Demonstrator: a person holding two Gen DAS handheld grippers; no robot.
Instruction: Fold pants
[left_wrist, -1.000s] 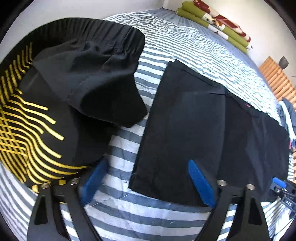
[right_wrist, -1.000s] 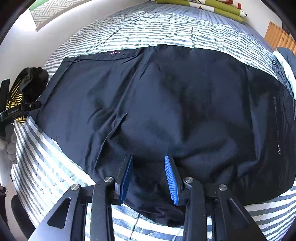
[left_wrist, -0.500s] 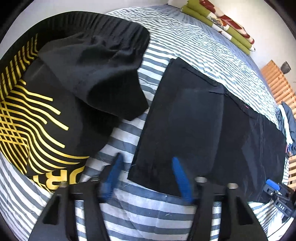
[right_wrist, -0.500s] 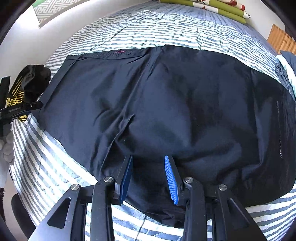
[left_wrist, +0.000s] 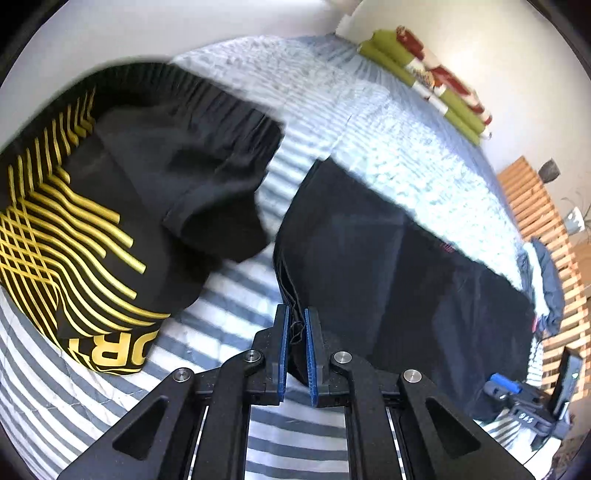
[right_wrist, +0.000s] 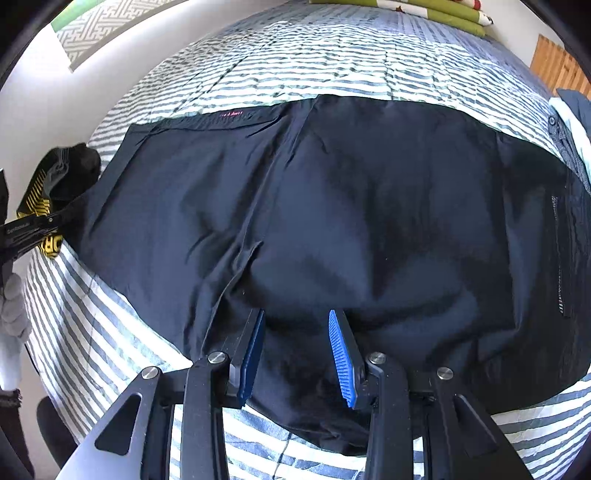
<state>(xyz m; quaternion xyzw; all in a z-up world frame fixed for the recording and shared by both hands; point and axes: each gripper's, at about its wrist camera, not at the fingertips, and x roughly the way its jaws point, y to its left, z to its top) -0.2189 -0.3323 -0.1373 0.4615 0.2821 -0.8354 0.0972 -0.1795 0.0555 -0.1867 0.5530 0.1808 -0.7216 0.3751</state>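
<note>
Dark navy pants lie spread flat on the striped bed, folded lengthwise, with a small pink label on the far hem. My left gripper is shut on the near corner of the pants at the leg end, and the cloth rises slightly between the blue pads. My right gripper hovers open over the near edge of the pants at the waist end, with fabric lying under its fingers. The left gripper shows at the far left of the right wrist view, held by a gloved hand.
A black garment with yellow lines lies crumpled left of the pants. Folded green and red bedding sits at the far end of the striped bed. Grey clothes and wooden slats lie at the right.
My left gripper went from wide open to shut on the pants corner and lifted it a little. The right gripper stayed open in the same spot.
</note>
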